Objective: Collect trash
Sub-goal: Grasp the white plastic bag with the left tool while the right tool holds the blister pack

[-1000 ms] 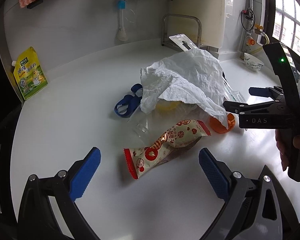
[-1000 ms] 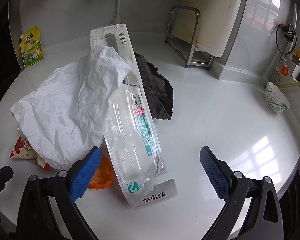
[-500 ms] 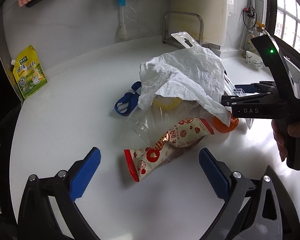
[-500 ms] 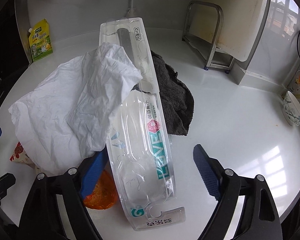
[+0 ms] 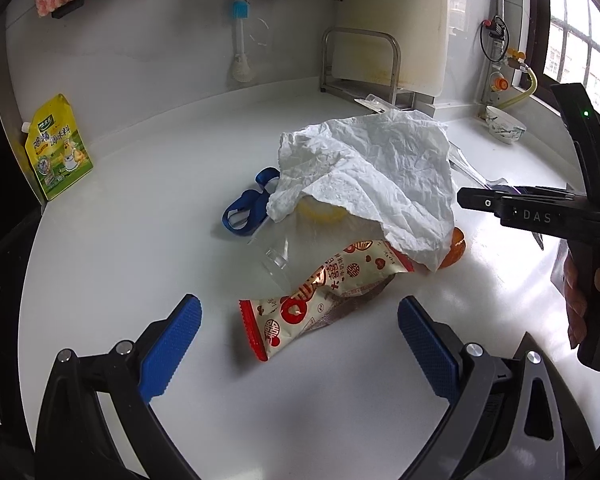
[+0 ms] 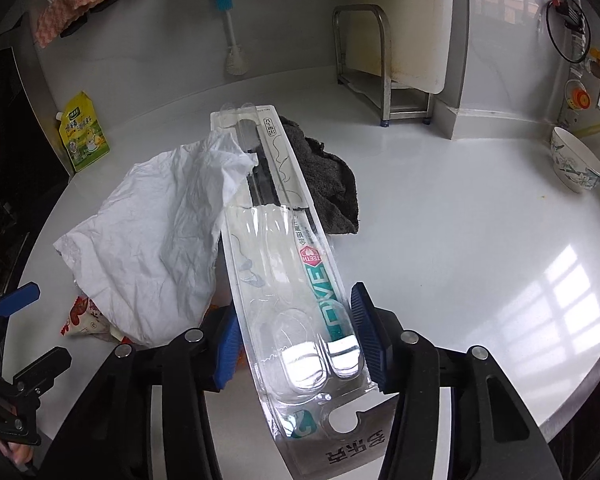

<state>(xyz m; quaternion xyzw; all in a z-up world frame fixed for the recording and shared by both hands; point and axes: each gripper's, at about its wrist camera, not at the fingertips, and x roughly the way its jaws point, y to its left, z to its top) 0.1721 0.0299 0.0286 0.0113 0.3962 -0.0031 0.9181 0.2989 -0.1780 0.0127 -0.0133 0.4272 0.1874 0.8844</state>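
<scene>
A pile of trash lies on the white counter. A crumpled white paper (image 5: 364, 172) covers a clear plastic cup (image 5: 276, 256), with a red-and-cream snack wrapper (image 5: 320, 292) in front and an orange peel (image 5: 454, 248) at its right. My left gripper (image 5: 296, 340) is open and empty, just in front of the wrapper. My right gripper (image 6: 296, 336) is shut on the near end of a long clear toothbrush blister pack (image 6: 284, 256), which leans against the paper (image 6: 160, 248). The right gripper also shows in the left wrist view (image 5: 476, 200).
Blue-handled scissors (image 5: 246, 208) lie left of the paper. A dark grey cloth (image 6: 328, 184) lies behind the pack. A yellow pouch (image 5: 56, 148) leans at the back left. A metal rack (image 6: 380, 64) with a cutting board and a bowl (image 6: 576, 164) stand at the back right.
My right gripper moved forward around the blister pack and closed its fingers on it. My left gripper stayed open and moved slightly.
</scene>
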